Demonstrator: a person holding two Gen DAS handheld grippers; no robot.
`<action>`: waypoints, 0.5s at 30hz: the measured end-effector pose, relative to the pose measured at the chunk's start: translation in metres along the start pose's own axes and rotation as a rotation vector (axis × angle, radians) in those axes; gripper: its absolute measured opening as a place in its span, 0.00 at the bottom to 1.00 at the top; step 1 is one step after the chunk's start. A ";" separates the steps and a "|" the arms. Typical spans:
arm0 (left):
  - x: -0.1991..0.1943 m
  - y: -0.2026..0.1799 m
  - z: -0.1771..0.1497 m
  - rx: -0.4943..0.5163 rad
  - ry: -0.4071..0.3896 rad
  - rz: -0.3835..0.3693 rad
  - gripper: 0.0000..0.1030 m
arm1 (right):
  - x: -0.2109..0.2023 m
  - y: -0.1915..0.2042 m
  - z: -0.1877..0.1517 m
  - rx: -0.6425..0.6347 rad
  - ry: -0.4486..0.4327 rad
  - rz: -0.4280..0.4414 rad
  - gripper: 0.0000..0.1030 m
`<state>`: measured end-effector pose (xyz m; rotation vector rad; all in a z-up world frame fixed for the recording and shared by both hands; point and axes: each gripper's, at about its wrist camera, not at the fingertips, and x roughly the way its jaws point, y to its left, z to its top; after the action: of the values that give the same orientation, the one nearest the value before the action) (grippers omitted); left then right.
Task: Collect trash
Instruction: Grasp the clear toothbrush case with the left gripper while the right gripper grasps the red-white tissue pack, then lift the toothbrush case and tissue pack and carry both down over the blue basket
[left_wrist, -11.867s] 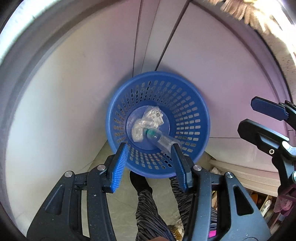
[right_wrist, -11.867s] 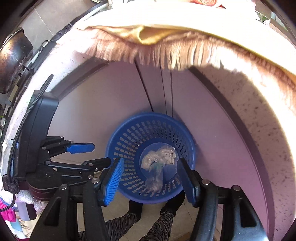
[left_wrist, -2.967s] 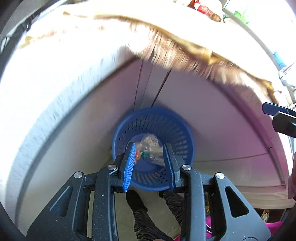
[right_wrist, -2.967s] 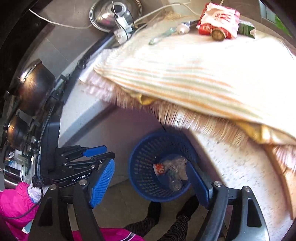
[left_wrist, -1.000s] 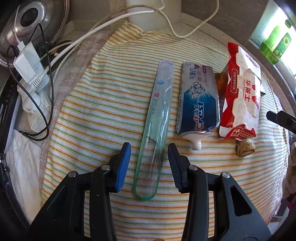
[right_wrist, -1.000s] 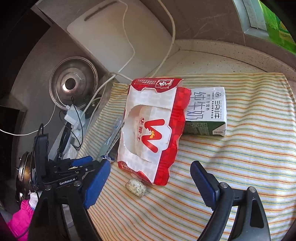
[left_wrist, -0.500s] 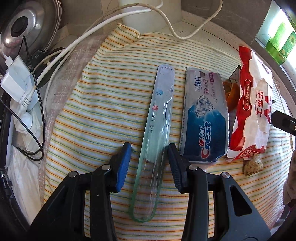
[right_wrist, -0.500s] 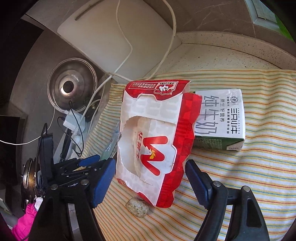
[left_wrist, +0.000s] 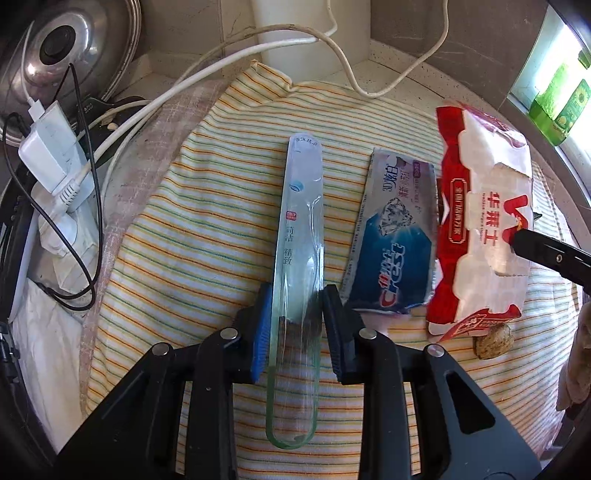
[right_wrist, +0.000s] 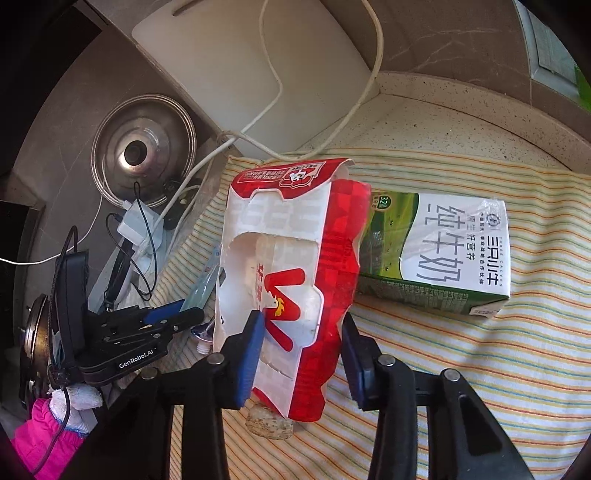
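Both wrist views look down close over the striped cloth (left_wrist: 207, 236), sharing the red carton (right_wrist: 291, 280).

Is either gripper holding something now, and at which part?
Left gripper straddles the toothbrush package; right gripper straddles the red carton. Grip unconfirmed.

Two grippers are seen: the left gripper (left_wrist: 295, 325) and the right gripper (right_wrist: 301, 347). On one striped cloth (left_wrist: 207, 221) are counted one clear toothbrush pack (left_wrist: 299, 236), one flattened toothpaste tube (left_wrist: 393, 243), one torn red-and-white carton (right_wrist: 291, 266), one milk carton (right_wrist: 443, 251) and one small brownish lump (left_wrist: 493, 341). Beside the cloth are counted one metal lid (right_wrist: 144, 158), one white charger (left_wrist: 46, 153) and one white board (right_wrist: 243, 62). At least two white cables (left_wrist: 221, 55) and one black cable (left_wrist: 88, 206) are seen; an exact cable count cannot be made
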<state>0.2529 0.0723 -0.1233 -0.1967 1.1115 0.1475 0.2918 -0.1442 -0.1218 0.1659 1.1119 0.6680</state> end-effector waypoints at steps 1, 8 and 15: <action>-0.003 0.000 -0.004 -0.004 -0.005 -0.001 0.26 | -0.003 0.001 0.000 -0.001 -0.007 0.005 0.27; -0.025 0.010 -0.023 -0.033 -0.035 -0.027 0.26 | -0.020 0.016 -0.002 -0.039 -0.056 0.020 0.12; -0.050 0.018 -0.041 -0.061 -0.070 -0.055 0.26 | -0.028 0.038 -0.006 -0.105 -0.078 0.010 0.07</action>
<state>0.1915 0.0798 -0.0975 -0.2743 1.0312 0.1388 0.2627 -0.1308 -0.0862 0.1070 0.9993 0.7211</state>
